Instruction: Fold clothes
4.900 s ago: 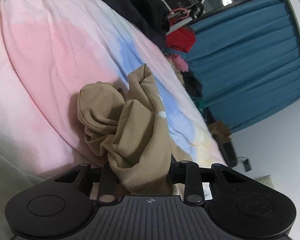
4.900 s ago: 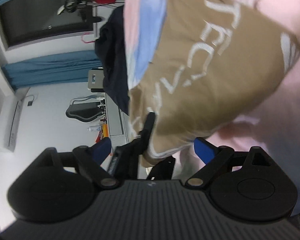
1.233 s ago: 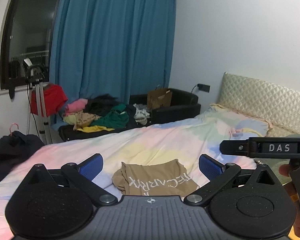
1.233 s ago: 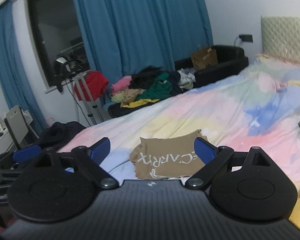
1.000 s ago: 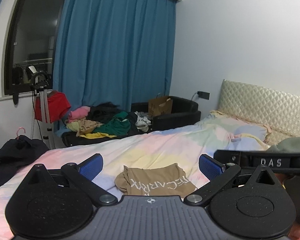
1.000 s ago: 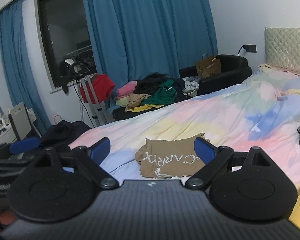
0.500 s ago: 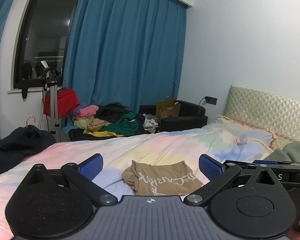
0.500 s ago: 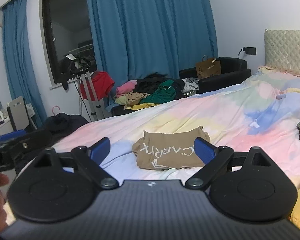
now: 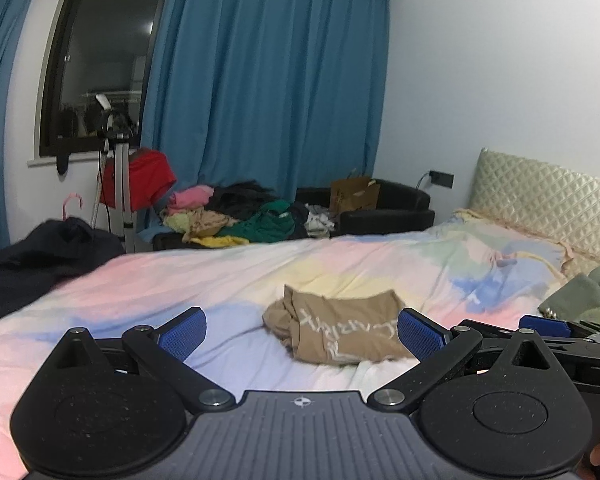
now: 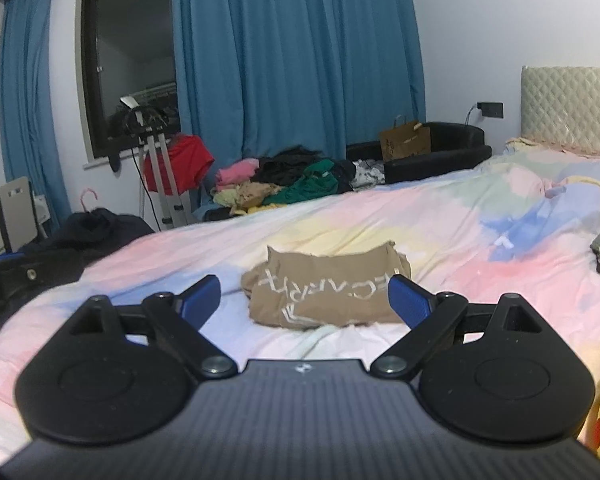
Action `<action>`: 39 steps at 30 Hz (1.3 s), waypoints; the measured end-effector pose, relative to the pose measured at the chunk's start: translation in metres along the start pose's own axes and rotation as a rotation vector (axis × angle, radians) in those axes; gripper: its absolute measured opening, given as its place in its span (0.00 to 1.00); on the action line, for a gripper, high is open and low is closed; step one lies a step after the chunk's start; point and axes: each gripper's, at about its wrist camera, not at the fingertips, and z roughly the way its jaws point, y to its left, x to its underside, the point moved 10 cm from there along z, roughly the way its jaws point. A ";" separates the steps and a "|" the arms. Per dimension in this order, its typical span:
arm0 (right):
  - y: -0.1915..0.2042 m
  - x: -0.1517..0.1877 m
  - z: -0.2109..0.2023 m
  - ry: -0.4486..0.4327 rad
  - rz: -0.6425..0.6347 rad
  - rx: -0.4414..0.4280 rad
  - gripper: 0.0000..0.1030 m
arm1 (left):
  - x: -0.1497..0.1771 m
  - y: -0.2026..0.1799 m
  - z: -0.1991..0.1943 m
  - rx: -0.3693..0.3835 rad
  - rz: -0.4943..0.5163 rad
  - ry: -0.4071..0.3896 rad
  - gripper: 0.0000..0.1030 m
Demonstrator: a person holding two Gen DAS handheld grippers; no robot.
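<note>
A pastel bed (image 10: 380,224) carries a folded tan shirt (image 10: 328,296).

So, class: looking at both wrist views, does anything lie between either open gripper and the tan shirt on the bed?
Nothing visible does. Only bare pastel bedspread lies between the tan shirt and the right gripper, and likewise the left gripper. Both grippers are open and empty.

About five seconds back the tan shirt (image 9: 340,328) hangs crumpled in the left gripper (image 9: 302,330), close before the right gripper (image 10: 304,300). Now it lies folded on the bed (image 9: 160,284), ahead of both, touching neither, their jaws wide and empty. Over the last second both grippers sink lower towards the bed.
</note>
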 end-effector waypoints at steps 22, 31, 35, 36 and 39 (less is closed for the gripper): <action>-0.004 0.028 0.012 -0.007 -0.030 0.048 0.90 | 0.039 0.004 0.024 -0.043 0.021 0.022 1.00; -0.002 0.030 0.015 0.005 -0.039 0.046 0.90 | 0.041 0.006 0.023 -0.062 0.024 0.021 1.00; -0.003 0.029 0.014 0.006 -0.035 0.043 0.90 | 0.042 0.007 0.023 -0.063 0.022 0.023 1.00; -0.003 0.029 0.015 0.008 -0.034 0.041 0.90 | 0.042 0.007 0.022 -0.064 0.022 0.022 1.00; -0.003 0.030 0.015 0.012 -0.031 0.040 0.90 | 0.042 0.007 0.021 -0.063 0.026 0.022 1.00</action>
